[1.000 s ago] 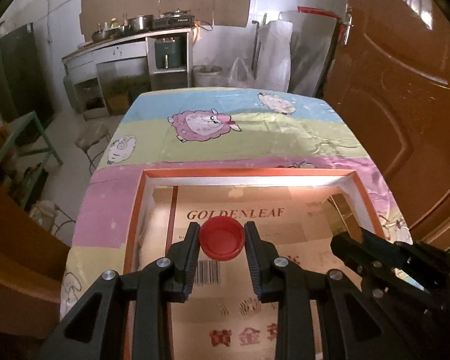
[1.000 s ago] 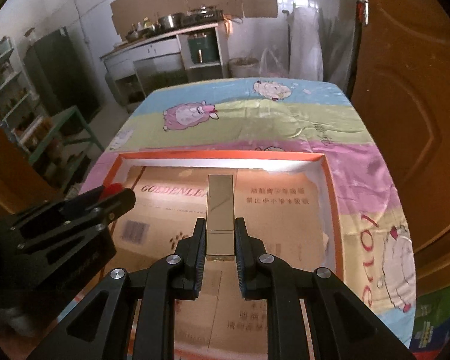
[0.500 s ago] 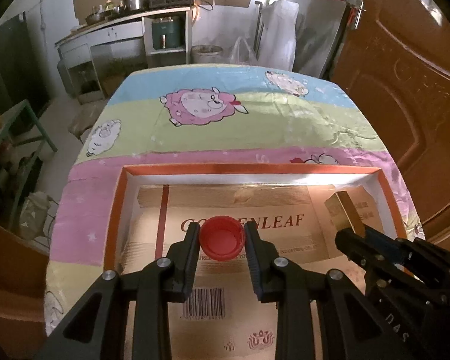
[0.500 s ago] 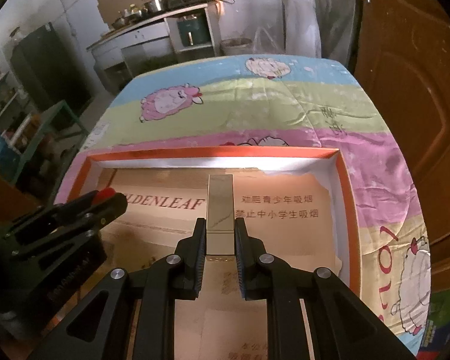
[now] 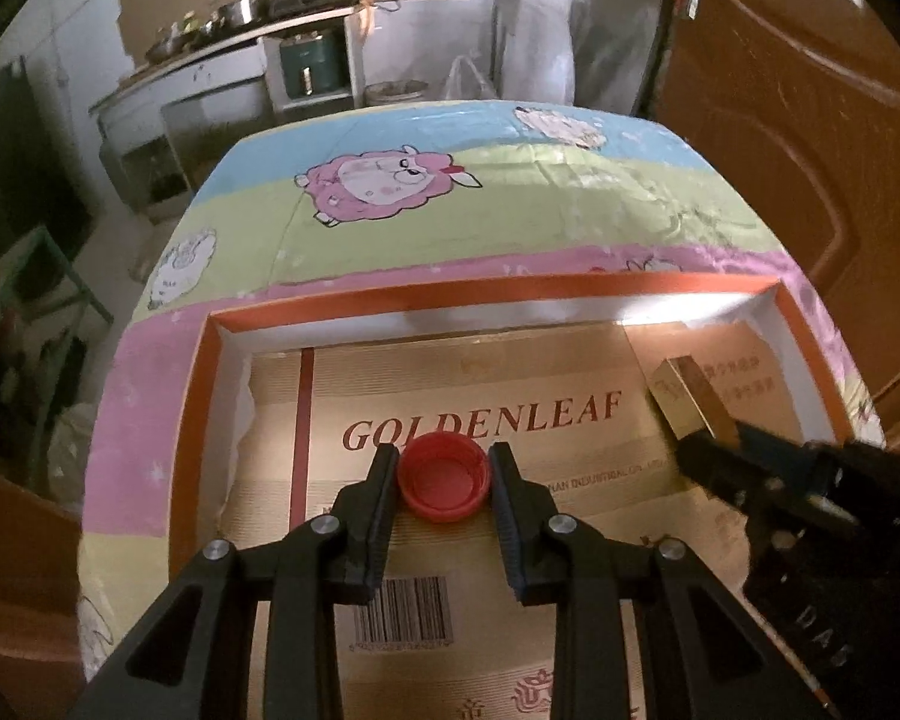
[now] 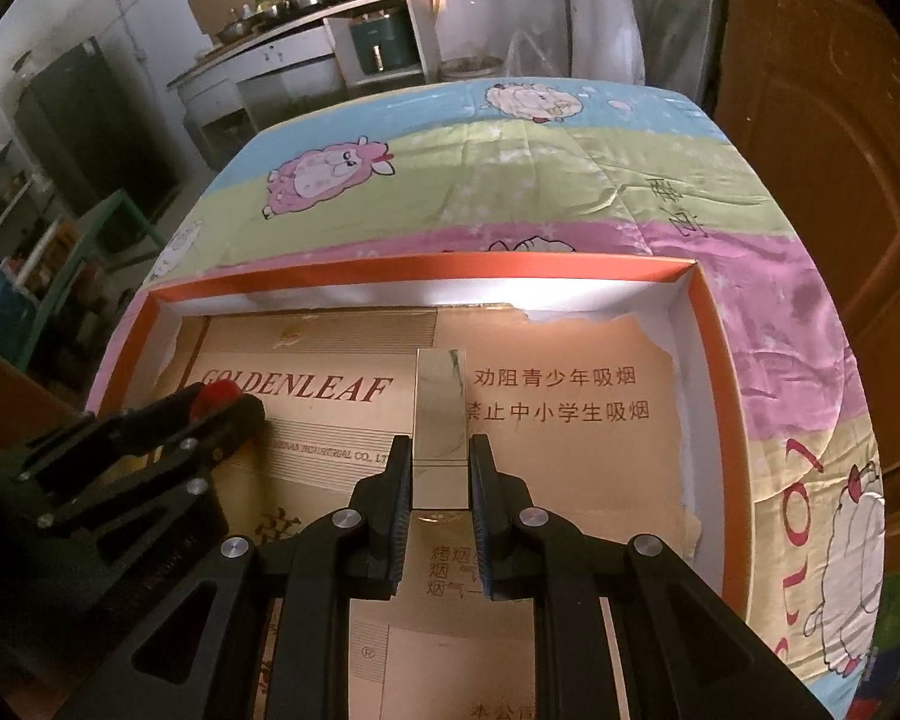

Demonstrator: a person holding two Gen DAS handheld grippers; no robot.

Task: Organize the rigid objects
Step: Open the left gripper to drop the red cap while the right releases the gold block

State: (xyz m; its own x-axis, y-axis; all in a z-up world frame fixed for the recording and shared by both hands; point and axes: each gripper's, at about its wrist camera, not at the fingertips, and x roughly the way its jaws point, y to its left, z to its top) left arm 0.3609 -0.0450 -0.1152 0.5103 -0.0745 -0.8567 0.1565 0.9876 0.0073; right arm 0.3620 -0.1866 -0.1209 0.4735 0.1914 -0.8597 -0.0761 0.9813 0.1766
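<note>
My left gripper (image 5: 444,468) is shut on a red bottle cap (image 5: 443,487), open side up, above the box floor. My right gripper (image 6: 441,456) is shut on a gold rectangular box (image 6: 441,414) that sticks out forward between the fingers. Both hang over a shallow orange-rimmed box (image 5: 492,287) lined with brown "GOLDENLEAF" cardboard (image 5: 480,372). In the left wrist view the right gripper (image 5: 708,450) and the gold box (image 5: 687,396) show at the right. In the right wrist view the left gripper (image 6: 222,405) and the cap (image 6: 213,393) show at the left.
The orange-rimmed box (image 6: 426,267) lies on a table with a pastel sheep-print cloth (image 6: 510,180). A brown wooden door (image 5: 810,120) stands close on the right. A kitchen counter with pots (image 5: 252,18) is at the back.
Both grippers have drawn back and risen over the box, each keeping its object; more of the box floor and the far rim now shows.
</note>
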